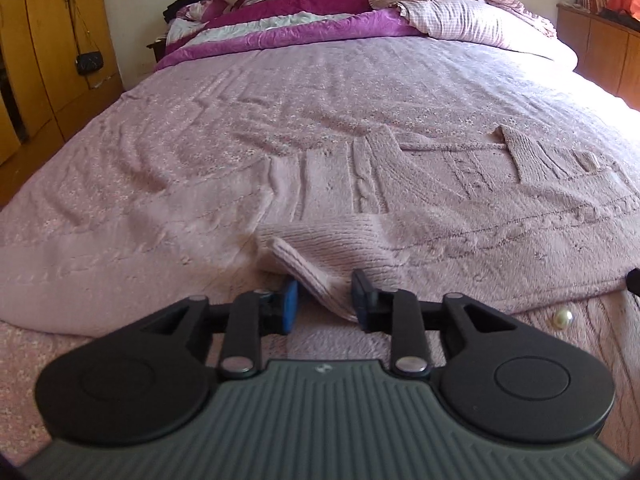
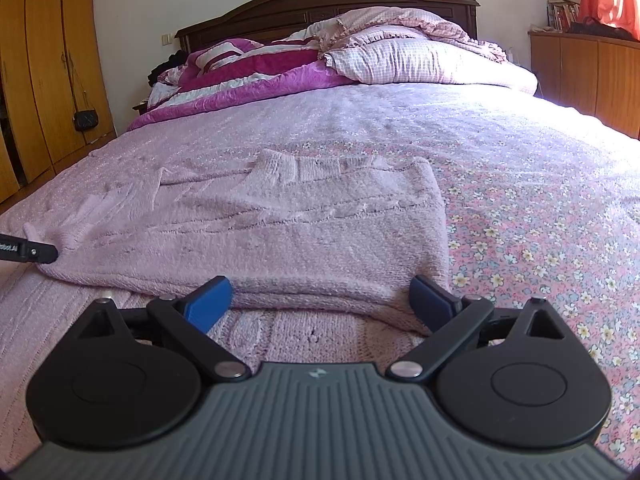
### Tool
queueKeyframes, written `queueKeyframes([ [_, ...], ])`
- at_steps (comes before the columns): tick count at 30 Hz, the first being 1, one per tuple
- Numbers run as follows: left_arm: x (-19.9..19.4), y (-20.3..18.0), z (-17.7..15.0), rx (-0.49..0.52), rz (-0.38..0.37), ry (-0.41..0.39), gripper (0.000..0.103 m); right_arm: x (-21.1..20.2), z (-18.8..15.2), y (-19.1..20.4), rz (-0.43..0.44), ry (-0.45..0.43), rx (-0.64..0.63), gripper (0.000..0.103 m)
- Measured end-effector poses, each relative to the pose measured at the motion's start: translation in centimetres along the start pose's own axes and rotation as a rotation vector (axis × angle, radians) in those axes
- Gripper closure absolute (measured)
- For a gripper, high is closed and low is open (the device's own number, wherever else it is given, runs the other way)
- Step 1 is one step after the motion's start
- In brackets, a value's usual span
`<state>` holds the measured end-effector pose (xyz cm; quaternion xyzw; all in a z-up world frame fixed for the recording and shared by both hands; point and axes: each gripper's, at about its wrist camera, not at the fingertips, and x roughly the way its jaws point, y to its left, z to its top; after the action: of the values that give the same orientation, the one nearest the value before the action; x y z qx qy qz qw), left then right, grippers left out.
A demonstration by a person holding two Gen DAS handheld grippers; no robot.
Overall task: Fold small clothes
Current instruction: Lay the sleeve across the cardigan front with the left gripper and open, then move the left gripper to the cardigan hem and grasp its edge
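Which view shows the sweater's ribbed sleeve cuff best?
Left wrist: the sleeve cuff lies large, its ribbing clear, between the left gripper's open pads. Right wrist shows it small at the frame's left edge.

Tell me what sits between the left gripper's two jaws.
In the left wrist view, a ribbed cuff of the pink sweater lies between the left gripper jaws, which stand slightly apart around it.

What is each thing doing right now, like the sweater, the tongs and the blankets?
Pink knitted sweater: lying flat on the bed, one sleeve folded in.
Sleeve cuff: lying loose between the left tongs' pads.
Left tongs: open, not pinching.
Right tongs: wide open, empty, at the sweater's hem.
Magenta quilt: heaped by the headboard.
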<state>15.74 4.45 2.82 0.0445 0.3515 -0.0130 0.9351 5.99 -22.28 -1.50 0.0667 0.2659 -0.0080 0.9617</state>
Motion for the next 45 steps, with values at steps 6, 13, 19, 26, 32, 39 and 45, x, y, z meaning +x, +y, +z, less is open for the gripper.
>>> queueKeyframes([
  [6,-1.3,2.1,-0.3,-0.107,0.029,-0.015,0.065,0.0,0.0,0.0,0.001,0.0,0.001,0.003],
  [13,-2.2,2.4,0.3,-0.095,0.046,-0.057,0.058,0.0,0.0,0.0,0.0,0.0,0.001,0.003],
  [19,0.1,2.0,-0.9,-0.083,0.087,0.015,0.056,0.0,0.0,0.0,0.0,0.0,0.001,0.003],
  [26,-0.5,4.0,-0.8,-0.191,0.051,0.035,0.051,0.1,0.0,0.0,-0.001,0.003,-0.005,0.002],
  [32,-3.5,6.3,-0.6,-0.203,0.084,0.015,0.051,-0.2,0.4,-0.2,0.003,-0.001,0.001,0.002],
  [39,-7.4,11.8,-0.1,-0.252,0.163,0.003,0.05,-2.6,1.3,-0.2,0.027,0.016,0.099,0.002],
  [45,-9.5,17.4,-0.1,-0.318,0.244,-0.048,0.037,-6.0,1.4,1.7,0.085,-0.009,0.114,0.002],
])
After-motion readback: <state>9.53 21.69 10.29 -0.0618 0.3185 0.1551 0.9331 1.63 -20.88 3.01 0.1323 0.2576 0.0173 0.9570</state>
